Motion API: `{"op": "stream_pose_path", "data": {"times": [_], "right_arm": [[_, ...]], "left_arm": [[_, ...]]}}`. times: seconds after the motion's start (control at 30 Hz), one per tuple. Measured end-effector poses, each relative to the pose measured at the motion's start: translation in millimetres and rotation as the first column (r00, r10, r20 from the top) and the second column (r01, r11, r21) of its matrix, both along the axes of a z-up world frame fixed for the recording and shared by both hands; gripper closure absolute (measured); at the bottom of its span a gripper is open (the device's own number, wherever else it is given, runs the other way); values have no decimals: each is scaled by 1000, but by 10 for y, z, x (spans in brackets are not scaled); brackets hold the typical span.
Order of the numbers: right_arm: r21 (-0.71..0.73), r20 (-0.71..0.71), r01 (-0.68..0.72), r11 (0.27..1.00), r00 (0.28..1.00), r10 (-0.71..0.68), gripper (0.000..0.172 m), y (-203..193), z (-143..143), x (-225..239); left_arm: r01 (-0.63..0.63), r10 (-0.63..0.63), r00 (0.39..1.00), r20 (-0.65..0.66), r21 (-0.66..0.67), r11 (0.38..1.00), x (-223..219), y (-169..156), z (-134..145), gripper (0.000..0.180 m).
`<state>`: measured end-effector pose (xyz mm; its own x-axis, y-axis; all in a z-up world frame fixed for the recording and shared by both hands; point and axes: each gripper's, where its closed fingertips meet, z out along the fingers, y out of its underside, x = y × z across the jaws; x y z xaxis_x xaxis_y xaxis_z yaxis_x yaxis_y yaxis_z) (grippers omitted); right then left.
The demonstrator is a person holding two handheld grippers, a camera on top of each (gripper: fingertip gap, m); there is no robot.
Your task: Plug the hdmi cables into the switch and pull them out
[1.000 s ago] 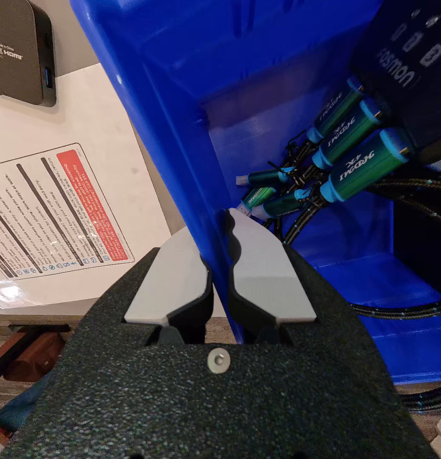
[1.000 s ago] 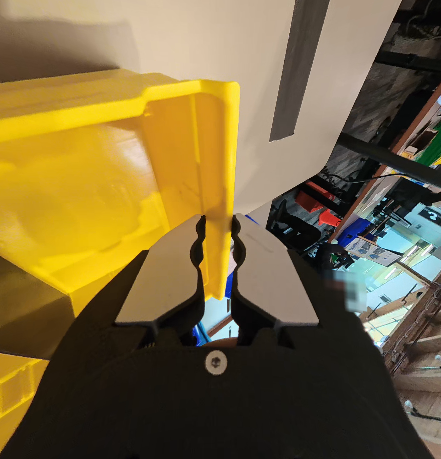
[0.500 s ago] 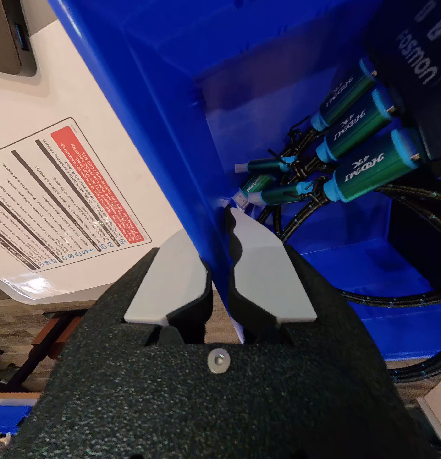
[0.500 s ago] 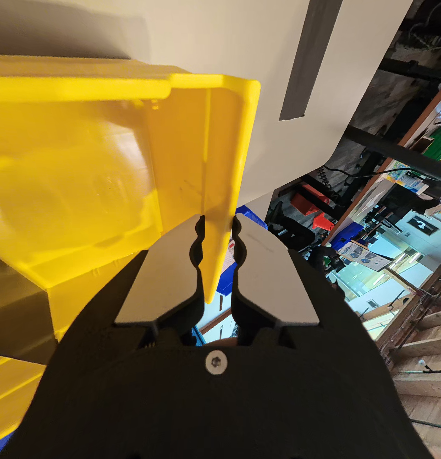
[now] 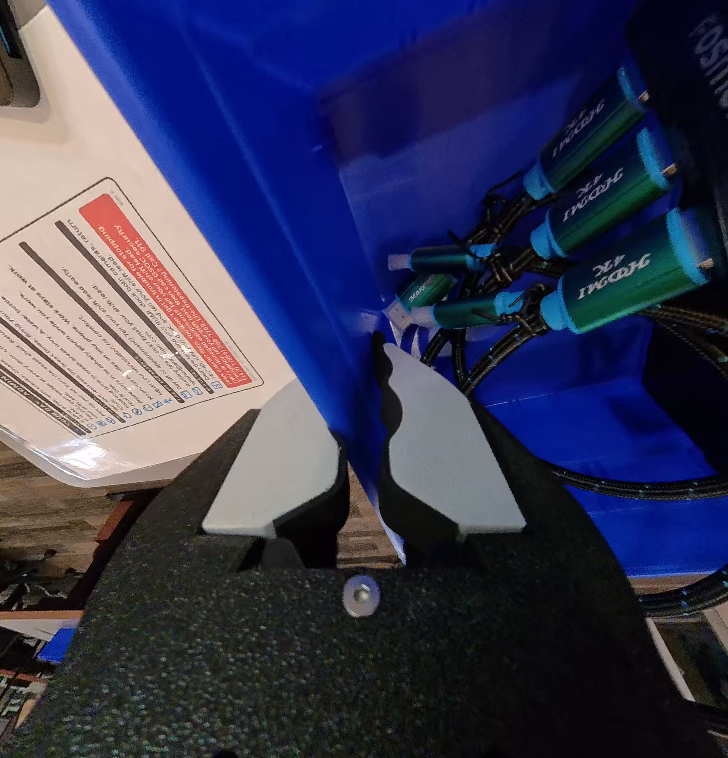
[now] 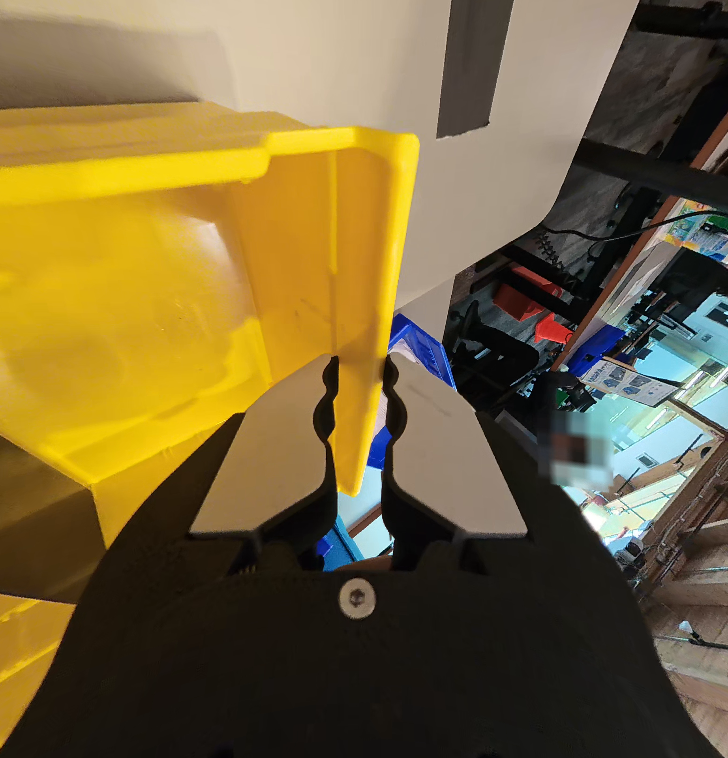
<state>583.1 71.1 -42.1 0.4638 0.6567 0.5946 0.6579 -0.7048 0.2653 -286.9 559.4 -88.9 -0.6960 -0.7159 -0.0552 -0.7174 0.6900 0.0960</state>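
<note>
My left gripper (image 5: 342,369) is shut on the side wall of a blue plastic bin (image 5: 251,164). One finger is inside the bin and the other outside, partly hidden by the wall. The bin is tilted and holds several braided cables with green and blue plugs (image 5: 625,283) and a black box (image 5: 698,82) that some plugs sit in. My right gripper (image 6: 359,359) is shut on the side wall of a yellow plastic bin (image 6: 149,287), both pads against the wall. The yellow bin looks empty where I can see into it.
A white table (image 5: 46,164) with a laminated printed sheet (image 5: 108,307) and a dark device (image 5: 1,53) lies left of the blue bin. Another blue bin (image 6: 419,348), a second yellow bin (image 6: 18,640), a grey tape strip (image 6: 469,65) and red bins (image 6: 522,299) show beyond. Spacing between my two grippers at the tips: around 100 cm.
The blue bin has tilted and swung in my left grasp, and the table has slid left and down. The yellow bin has shifted in view, still gripped by its wall.
</note>
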Motion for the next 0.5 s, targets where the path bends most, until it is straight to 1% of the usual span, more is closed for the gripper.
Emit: {"op": "stream_pose_path", "data": {"times": [0.13, 0.33, 0.4, 0.5], "right_arm": [[3, 11, -16, 1000, 1000, 16, 151, 17, 0, -18], [16, 5, -57, 998, 998, 57, 151, 81, 0, -124], [17, 8, -58, 998, 998, 58, 151, 89, 0, -136], [22, 12, -43, 999, 999, 43, 151, 88, 5, -132]], "left_arm": [[12, -12, 1000, -4, 24, 1000, 0, 17, 3, 166], [-6, 5, 1000, 6, 49, 999, 4, -3, 7, 165], [-12, 11, 1000, 27, 61, 998, 41, -18, 2, 160], [-64, 57, 996, 66, 102, 993, 62, 4, -1, 153]]}}
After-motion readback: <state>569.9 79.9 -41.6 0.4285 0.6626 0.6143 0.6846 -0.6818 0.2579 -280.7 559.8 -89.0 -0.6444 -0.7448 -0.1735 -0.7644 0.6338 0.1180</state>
